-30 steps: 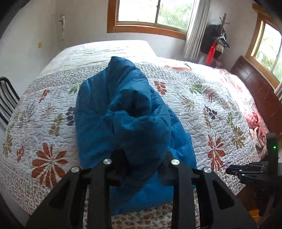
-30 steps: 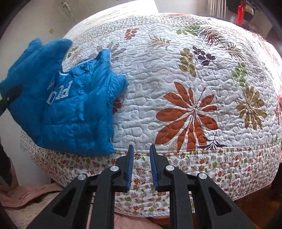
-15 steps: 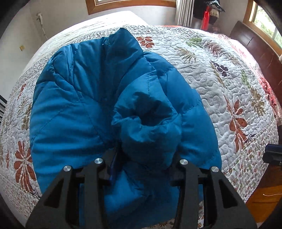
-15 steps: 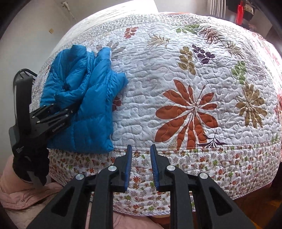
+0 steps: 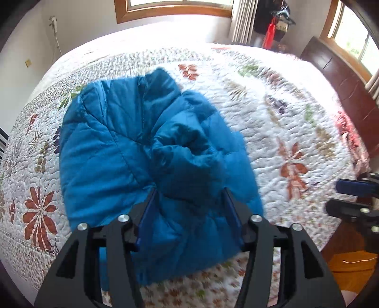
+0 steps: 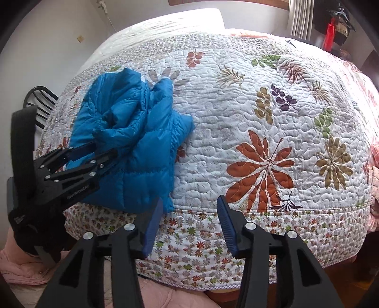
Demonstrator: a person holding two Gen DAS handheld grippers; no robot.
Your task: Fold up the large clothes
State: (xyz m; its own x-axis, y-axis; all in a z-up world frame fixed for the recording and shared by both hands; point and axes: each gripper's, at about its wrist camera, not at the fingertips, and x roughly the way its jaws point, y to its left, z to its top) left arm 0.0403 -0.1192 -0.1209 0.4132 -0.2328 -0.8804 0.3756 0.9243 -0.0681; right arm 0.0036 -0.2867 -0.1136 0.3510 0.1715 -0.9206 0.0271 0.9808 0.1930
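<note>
Bedroom, bed under white floral quilted bedspread; blue puffer jacket bunched on it near the front edge, at 9–10 o'clock in the right wrist view.

Jacket long axis runs roughly 6 to 12 in the left wrist view, one pointed end aimed at 12 toward the wood-framed window, lower hem draped over the bed's front edge. Left gripper has its fingers spread wide, a rumpled fold of jacket sitting between them; can't tell if the pads touch fabric. 0.5 s ago that gap was narrower, with the fold filling it. Right gripper hangs over the bedspread edge at 6 o'clock, holding nothing, fingers apart; 0.5 s ago they were nearly together. Left-view background is motion-blurred.
</note>
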